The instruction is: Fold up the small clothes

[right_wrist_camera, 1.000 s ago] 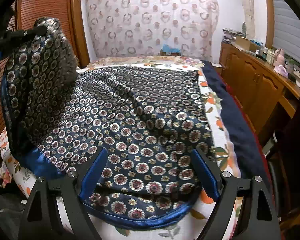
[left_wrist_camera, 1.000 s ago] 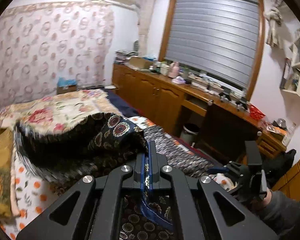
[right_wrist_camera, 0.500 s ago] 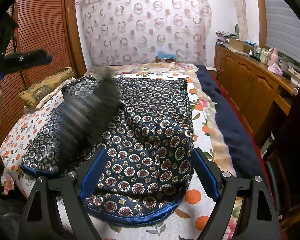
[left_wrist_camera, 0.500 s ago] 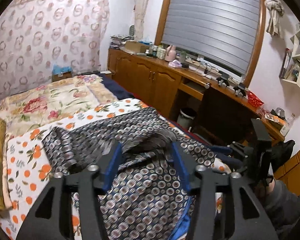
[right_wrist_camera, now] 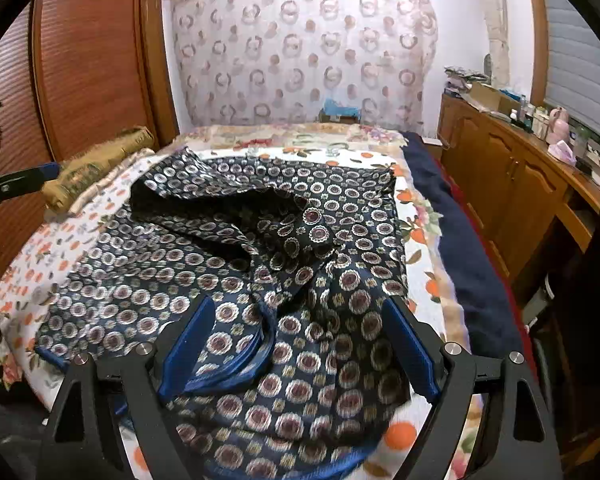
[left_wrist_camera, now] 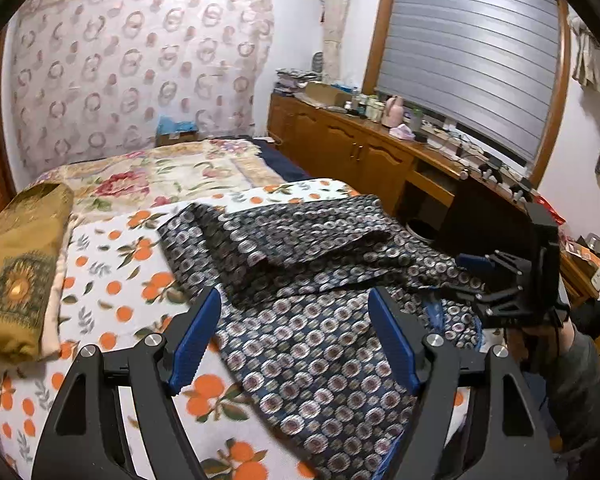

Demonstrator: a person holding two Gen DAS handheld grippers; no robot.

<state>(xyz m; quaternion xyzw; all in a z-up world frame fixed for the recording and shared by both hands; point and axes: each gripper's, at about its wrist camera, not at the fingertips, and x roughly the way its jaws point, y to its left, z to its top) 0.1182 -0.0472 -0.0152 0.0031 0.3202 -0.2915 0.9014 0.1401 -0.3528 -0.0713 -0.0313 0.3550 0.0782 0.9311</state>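
A dark navy garment with a round medallion print and blue trim (left_wrist_camera: 300,280) lies loosely folded over itself on the bed; it also shows in the right wrist view (right_wrist_camera: 260,248). My left gripper (left_wrist_camera: 294,340) is open and empty, hovering just above the garment's near part. My right gripper (right_wrist_camera: 296,344) is open and empty above the garment's near edge, with the blue trim bunched between its fingers' span. The right gripper also shows at the right of the left wrist view (left_wrist_camera: 516,280).
The bed has an orange-fruit print sheet (left_wrist_camera: 112,280) and a floral quilt (left_wrist_camera: 160,172) further back. A folded olive-gold cloth (left_wrist_camera: 20,272) lies at the bed's left. Wooden cabinets (right_wrist_camera: 512,184) run along the right, a wooden wardrobe (right_wrist_camera: 92,60) on the left.
My left gripper was shut on the garment's edge and held it up; it opened, the lifted part dropped over the rest, and the gripper drew back. My right gripper stayed open.
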